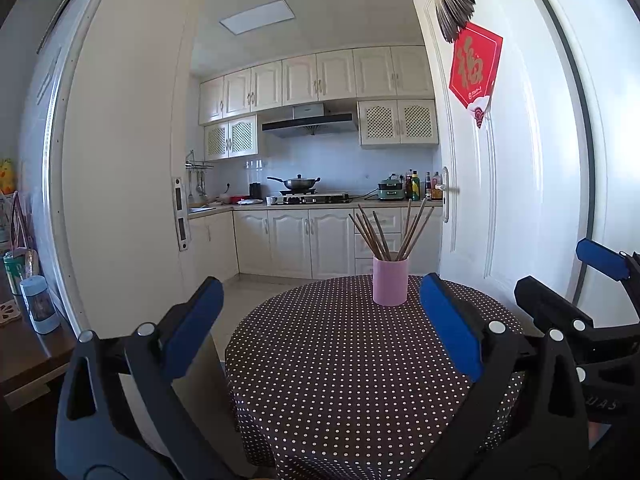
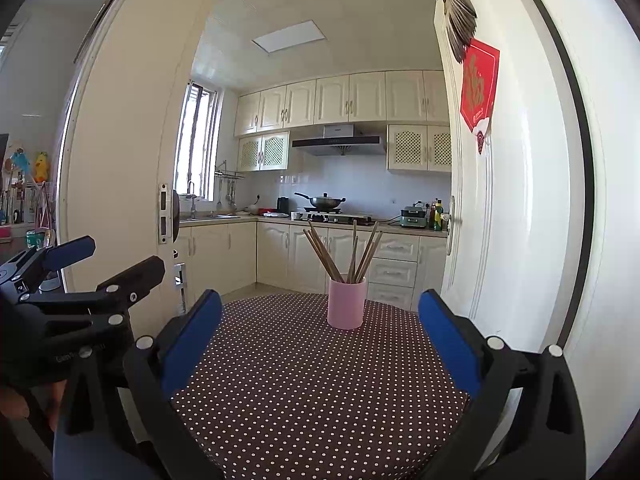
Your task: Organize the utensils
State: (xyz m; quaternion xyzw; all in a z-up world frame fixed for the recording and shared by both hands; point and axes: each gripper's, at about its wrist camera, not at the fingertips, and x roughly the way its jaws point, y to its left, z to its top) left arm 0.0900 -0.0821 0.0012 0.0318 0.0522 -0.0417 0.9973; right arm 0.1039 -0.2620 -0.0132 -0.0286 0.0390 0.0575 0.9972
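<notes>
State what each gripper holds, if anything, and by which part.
Nothing is held. The left gripper and right gripper both have open jaws, short of the cup of chopsticks.

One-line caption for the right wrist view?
Open right tongs face a pink cup of chopsticks on a polka-dot table.

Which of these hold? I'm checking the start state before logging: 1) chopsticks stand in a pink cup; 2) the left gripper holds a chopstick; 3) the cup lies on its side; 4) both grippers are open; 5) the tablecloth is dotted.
1) True: the chopsticks stand in the pink cup.
2) False: the left gripper holds nothing.
3) False: the cup stands upright on the tablecloth.
4) True: the right gripper is open too.
5) True.
</notes>
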